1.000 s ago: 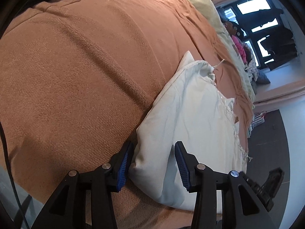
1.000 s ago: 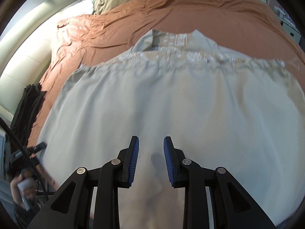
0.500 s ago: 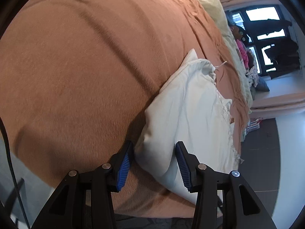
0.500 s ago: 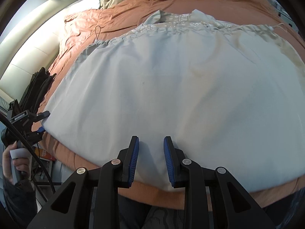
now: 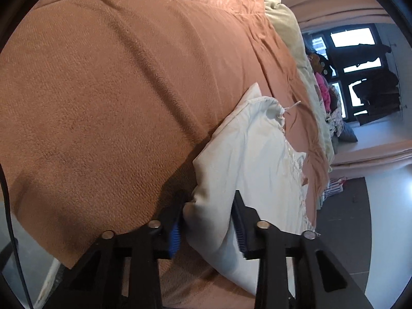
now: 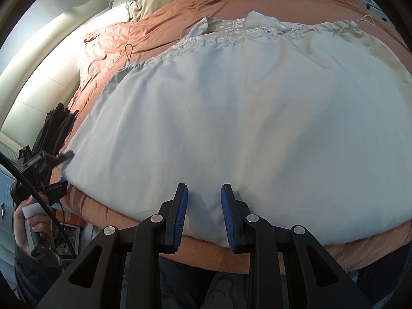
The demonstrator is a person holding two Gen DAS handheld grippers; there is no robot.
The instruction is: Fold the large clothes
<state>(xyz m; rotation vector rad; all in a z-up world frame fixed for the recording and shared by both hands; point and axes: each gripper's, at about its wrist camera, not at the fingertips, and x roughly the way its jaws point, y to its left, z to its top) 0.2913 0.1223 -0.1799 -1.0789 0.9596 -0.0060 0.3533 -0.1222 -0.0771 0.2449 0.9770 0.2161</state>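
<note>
Reading both wrist views, I see the pale garment (image 6: 244,128) spread flat on the orange bedspread (image 5: 103,103). My left gripper (image 5: 208,221) and right gripper (image 6: 203,211) straddle its near edge, jaws parted, unclamped.

Garment (image 6: 257,118) flat on bedspread (image 6: 159,25); left gripper (image 5: 209,221) at its left corner, right gripper (image 6: 204,206) at near hem.
</note>
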